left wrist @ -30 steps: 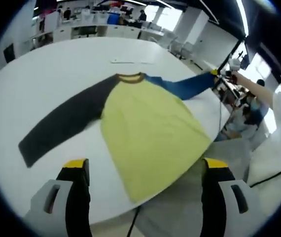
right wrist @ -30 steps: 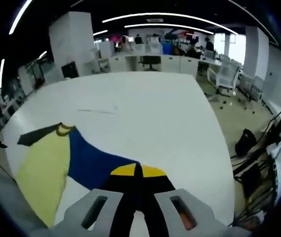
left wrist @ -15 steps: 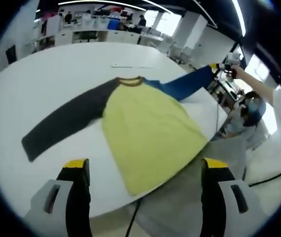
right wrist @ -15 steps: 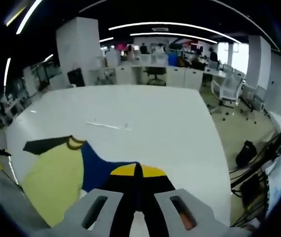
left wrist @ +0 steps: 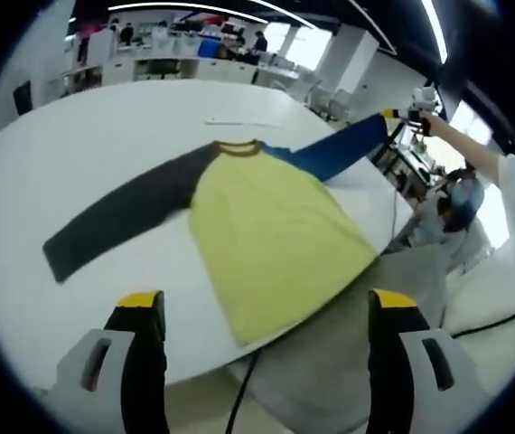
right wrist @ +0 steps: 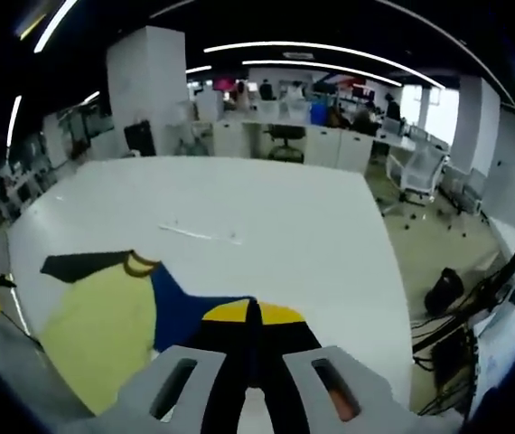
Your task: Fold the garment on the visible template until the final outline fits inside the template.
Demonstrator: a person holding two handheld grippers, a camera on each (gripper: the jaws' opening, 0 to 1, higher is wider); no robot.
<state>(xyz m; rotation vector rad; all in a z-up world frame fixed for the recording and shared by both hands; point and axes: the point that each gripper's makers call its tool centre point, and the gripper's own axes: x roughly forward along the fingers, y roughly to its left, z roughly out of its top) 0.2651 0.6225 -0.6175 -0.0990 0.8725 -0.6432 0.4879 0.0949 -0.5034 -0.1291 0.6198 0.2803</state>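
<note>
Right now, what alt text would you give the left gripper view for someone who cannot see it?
A yellow raglan shirt lies spread on a white table, its dark grey sleeve flat, its blue sleeve lifted off the table by the right gripper. The left gripper hovers open in the foreground.

a yellow shirt (left wrist: 271,240) is spread flat near the table (left wrist: 77,136) edge, dark sleeve (left wrist: 117,221) outstretched, blue sleeve (left wrist: 339,154) lifted.

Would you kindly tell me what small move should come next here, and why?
Probably carry the blue sleeve inward over the yellow body: the right tool is shut on its cuff and holds it raised past the table edge, while the left tool waits open.
</note>
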